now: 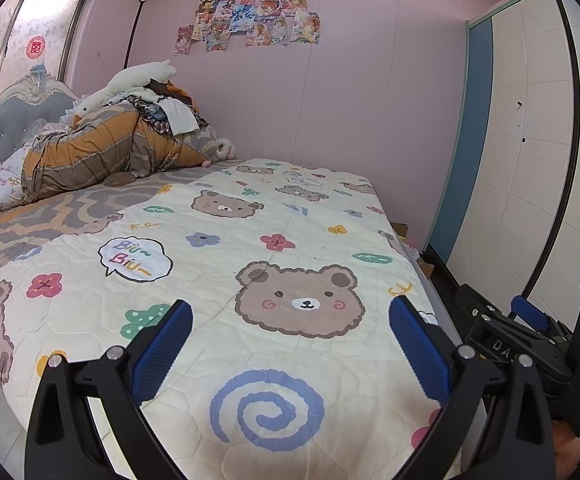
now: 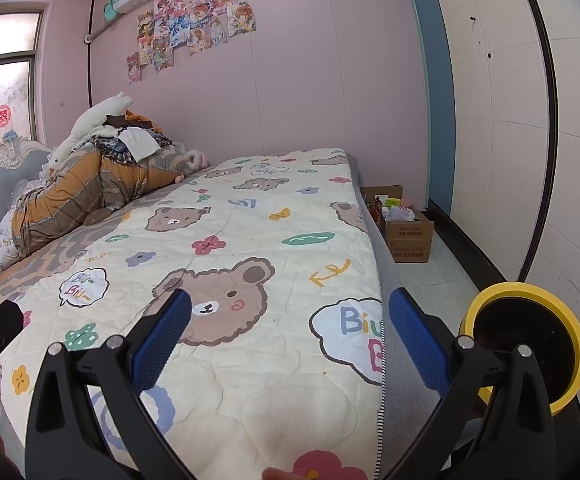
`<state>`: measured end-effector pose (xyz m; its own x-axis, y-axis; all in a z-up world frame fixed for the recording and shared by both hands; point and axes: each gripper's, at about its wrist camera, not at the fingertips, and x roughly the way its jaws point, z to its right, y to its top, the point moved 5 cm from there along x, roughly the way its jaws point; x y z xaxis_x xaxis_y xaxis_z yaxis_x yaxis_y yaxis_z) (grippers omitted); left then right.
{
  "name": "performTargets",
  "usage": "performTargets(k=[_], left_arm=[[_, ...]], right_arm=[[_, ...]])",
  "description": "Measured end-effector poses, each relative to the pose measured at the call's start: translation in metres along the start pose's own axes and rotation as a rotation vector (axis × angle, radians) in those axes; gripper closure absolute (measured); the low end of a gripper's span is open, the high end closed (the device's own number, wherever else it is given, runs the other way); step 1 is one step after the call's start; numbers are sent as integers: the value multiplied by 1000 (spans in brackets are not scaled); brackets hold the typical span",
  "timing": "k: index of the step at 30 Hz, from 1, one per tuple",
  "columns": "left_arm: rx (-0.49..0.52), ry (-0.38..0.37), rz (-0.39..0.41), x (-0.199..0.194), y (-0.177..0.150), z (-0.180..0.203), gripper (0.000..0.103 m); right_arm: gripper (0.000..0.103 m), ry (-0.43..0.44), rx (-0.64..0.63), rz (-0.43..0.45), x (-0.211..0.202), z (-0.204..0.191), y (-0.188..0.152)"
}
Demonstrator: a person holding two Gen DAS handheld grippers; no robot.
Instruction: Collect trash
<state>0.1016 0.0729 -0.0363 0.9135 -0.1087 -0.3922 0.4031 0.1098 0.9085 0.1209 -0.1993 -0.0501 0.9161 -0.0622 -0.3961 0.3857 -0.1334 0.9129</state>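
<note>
My left gripper [image 1: 290, 320] is open and empty, held above the foot end of a bed with a bear-print quilt [image 1: 250, 248]. My right gripper [image 2: 290, 316] is open and empty over the bed's right edge. A yellow-rimmed bin [image 2: 530, 344] with a dark inside stands on the floor at the right of the bed, close to my right finger. A cardboard box [image 2: 408, 236] of mixed packets and wrappers sits on the floor past the bed's far corner. No loose trash shows clearly on the quilt [image 2: 250, 240].
A pile of folded bedding, clothes and a white plush toy [image 1: 130, 136] lies at the headboard end. A white and blue wardrobe [image 2: 498, 120] runs along the right, leaving a narrow floor aisle. My right gripper's body shows in the left wrist view [image 1: 530, 344].
</note>
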Motion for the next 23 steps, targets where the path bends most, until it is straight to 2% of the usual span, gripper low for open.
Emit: performTargets(k=[23], left_arm=[[8, -2, -8, 4, -4, -1, 8]], right_arm=[[8, 2, 10, -25, 5, -1, -1]])
